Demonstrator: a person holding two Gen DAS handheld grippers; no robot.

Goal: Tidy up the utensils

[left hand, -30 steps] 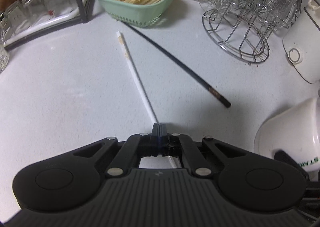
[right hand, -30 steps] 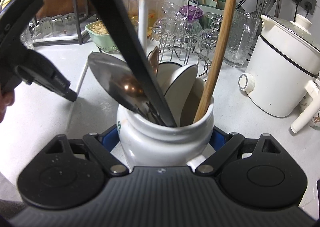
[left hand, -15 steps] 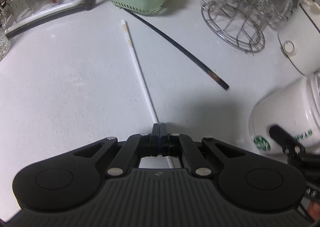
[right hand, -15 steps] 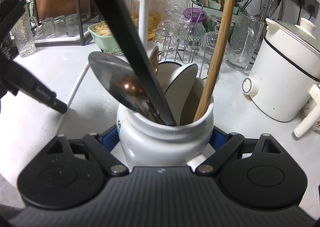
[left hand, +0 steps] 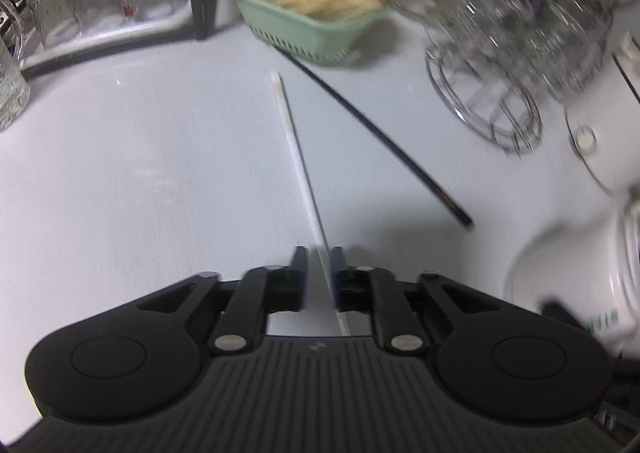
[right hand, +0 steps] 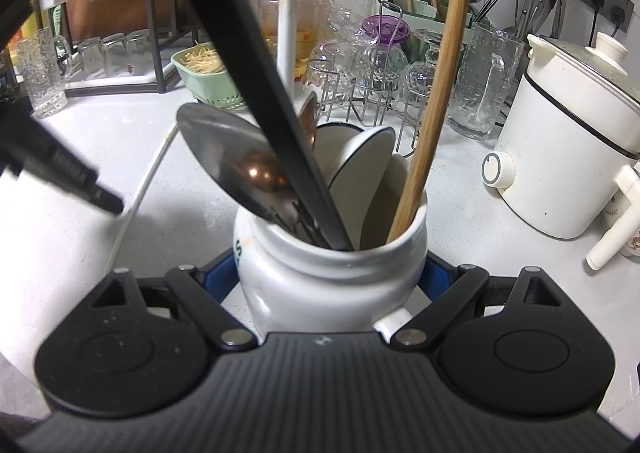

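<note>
Left gripper [left hand: 319, 261] down low over the white desk [left hand: 120, 181], fingers [left hand: 299, 265] just been opening, now a narrow gap. White chopstick [left hand: 298, 157] lying flat on the desk, near end running straight into that gap, closer to the right-hand finger; hard to tell through the blur whether touching it, but not pinched. Rest of the stick pointing away toward the green basket [left hand: 304, 33]. Black chopstick [left hand: 376, 133] on the desk just to the right, angled, far tip near the basket, well clear of the fingers.

Right gripper [right hand: 330, 273] clamped on the white ceramic jar [right hand: 320, 285], blue pads pressed on both sides of its body. Jar standing upright, stuffed with a metal spoon [right hand: 228, 161], white spoons [right hand: 360, 169], a black handle [right hand: 256, 85] and a wooden stick [right hand: 436, 93].
</note>
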